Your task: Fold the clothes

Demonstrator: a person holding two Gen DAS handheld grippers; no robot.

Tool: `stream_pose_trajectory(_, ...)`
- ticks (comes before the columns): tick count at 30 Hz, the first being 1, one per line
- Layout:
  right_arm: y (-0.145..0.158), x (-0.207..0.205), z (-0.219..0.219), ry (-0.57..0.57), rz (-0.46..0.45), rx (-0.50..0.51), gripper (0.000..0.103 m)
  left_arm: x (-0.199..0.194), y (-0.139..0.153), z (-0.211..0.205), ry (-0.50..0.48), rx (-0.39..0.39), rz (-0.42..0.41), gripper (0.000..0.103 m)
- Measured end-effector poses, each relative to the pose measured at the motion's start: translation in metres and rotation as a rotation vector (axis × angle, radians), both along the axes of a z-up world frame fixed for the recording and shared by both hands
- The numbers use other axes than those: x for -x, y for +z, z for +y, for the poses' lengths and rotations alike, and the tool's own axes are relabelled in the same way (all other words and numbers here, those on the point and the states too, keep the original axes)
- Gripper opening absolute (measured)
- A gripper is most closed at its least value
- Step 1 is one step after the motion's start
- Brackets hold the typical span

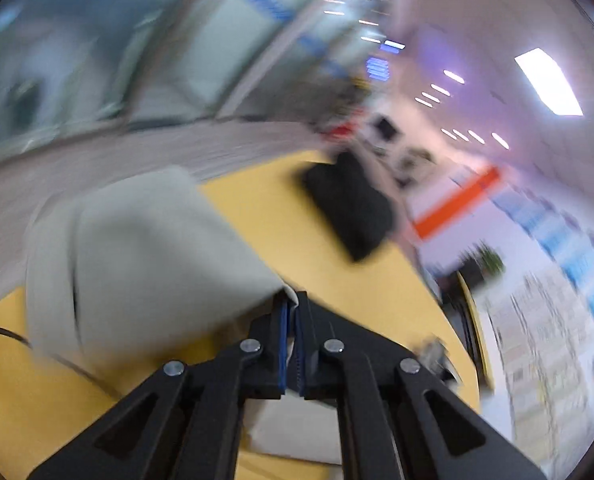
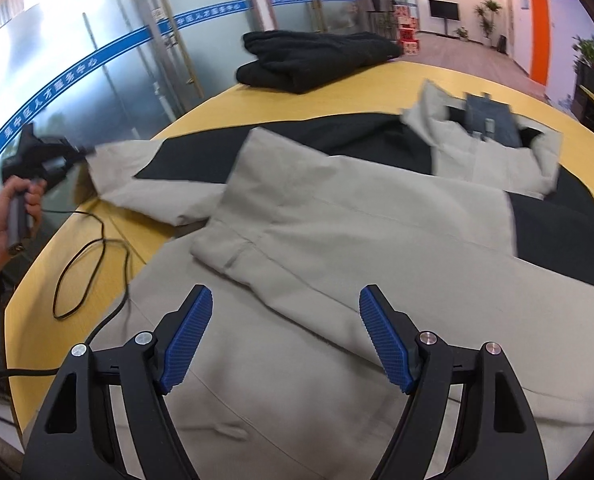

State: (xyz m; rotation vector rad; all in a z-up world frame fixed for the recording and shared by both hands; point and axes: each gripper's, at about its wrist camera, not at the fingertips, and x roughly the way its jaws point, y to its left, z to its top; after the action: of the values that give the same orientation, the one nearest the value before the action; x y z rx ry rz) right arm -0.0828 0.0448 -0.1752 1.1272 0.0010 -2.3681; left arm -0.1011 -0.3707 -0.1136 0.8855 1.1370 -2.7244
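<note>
The beige-and-black jacket (image 2: 337,216) lies spread across the yellow table (image 2: 377,80), one sleeve already folded over its body. The left gripper (image 1: 291,312) has its jaws pinched on the cuff of the other sleeve (image 1: 137,256), lifted off the tabletop. The right gripper (image 2: 285,312) hovers above the hem, jaws wide and holding nothing. The thin cuff could slip from the pinch if pulled fast (the left view is blurred), and the black cable (image 2: 81,276) just beside the jacket could snag. A folded black garment (image 2: 317,56) sits well apart. No containers are visible.
</note>
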Motion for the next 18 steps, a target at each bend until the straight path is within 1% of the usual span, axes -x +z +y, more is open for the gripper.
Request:
stream_pose_trajectory(1,0.003,-0.002,0.009,-0.016,0.007,0.004,0.077,0.005,0.018,0.024,-0.053,0.029,0.036,0.003)
stream_pose_trajectory(3,0.014,-0.007,0.029,-0.057,0.039,0.018,0.075,0.017,0.043,0.082,-0.174,0.058,0.095,0.003)
stream_pose_trajectory(5,0.027,-0.013,0.050,-0.095,0.076,0.044,0.075,0.029,0.055,0.143,-0.287,0.083,0.123,0.003)
stream_pose_trajectory(8,0.050,-0.024,0.087,-0.149,0.136,0.071,0.075,0.047,0.052,0.228,-0.426,0.094,0.133,0.003)
stream_pose_trajectory(10,0.064,-0.033,0.113,-0.183,0.172,0.071,0.075,0.058,0.037,0.280,-0.499,0.082,0.113,0.003)
stream_pose_trajectory(12,0.073,-0.042,0.140,-0.223,0.192,0.075,0.075,0.062,0.019,0.328,-0.561,0.089,0.083,0.003)
stream_pose_trajectory(15,0.079,-0.056,0.191,-0.314,0.200,0.081,0.075,0.059,-0.017,0.397,-0.658,0.109,0.020,0.003)
stream_pose_trajectory(17,0.076,-0.064,0.219,-0.368,0.186,0.072,0.075,0.055,-0.044,0.438,-0.717,0.152,-0.035,0.003)
stream_pose_trajectory(18,0.074,-0.067,0.232,-0.390,0.177,0.067,0.075,0.050,-0.059,0.455,-0.747,0.192,-0.067,0.004)
